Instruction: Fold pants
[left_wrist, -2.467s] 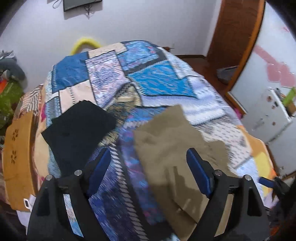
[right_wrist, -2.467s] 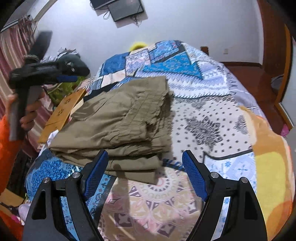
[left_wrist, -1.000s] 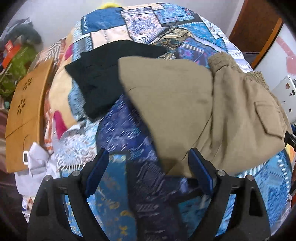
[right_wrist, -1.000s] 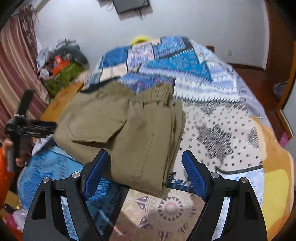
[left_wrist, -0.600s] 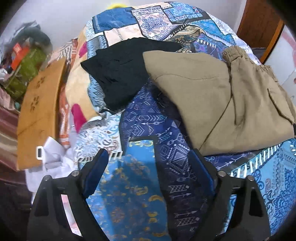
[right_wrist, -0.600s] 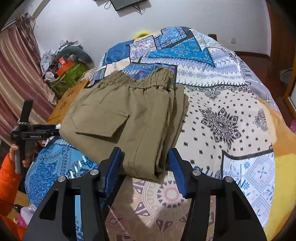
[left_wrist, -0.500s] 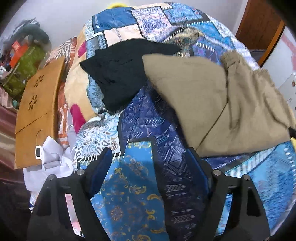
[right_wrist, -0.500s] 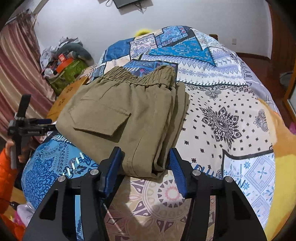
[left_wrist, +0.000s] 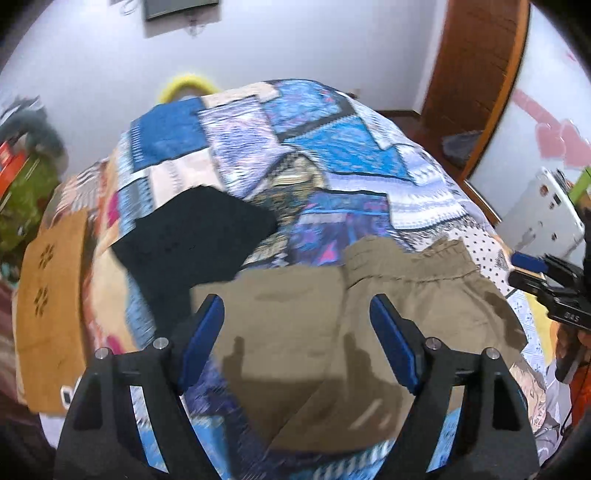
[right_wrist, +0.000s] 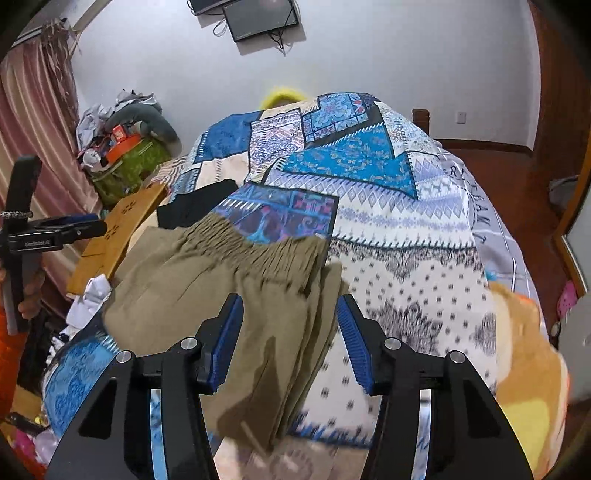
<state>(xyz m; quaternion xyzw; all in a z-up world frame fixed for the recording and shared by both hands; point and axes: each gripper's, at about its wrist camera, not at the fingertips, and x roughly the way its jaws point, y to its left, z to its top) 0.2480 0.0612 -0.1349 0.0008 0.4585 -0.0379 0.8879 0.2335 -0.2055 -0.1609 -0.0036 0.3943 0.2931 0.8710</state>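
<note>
Along the bed's left edge a tan wooden board (left_wrist: 51, 314) with flower cut-outs leans by the patchwork bedspread (left_wrist: 332, 147). Just inside it a folded black garment (left_wrist: 192, 236) lies flat on the bed, its near corner touching the khaki pants (left_wrist: 332, 325).

The pants lie near the bed's front edge, folded into a thick, roughly rectangular stack. In the right wrist view the pants (right_wrist: 240, 295) show a gathered elastic waistband along the far side and several layered fold edges stepped down the right side. The cloth is olive-tan, lightly creased, and blurred in both views.

The left gripper (left_wrist: 295, 332) hovers over the left half of the stack, its blue-padded fingers spread wide and holding nothing. The right gripper (right_wrist: 288, 332) hangs above the stack's right, layered edge, its fingers parted more narrowly, also released, with cloth seen between them below. Whether either touches the fabric I cannot tell.

On the wall beyond the bed hangs a dark monitor (right_wrist: 258, 14).
</note>
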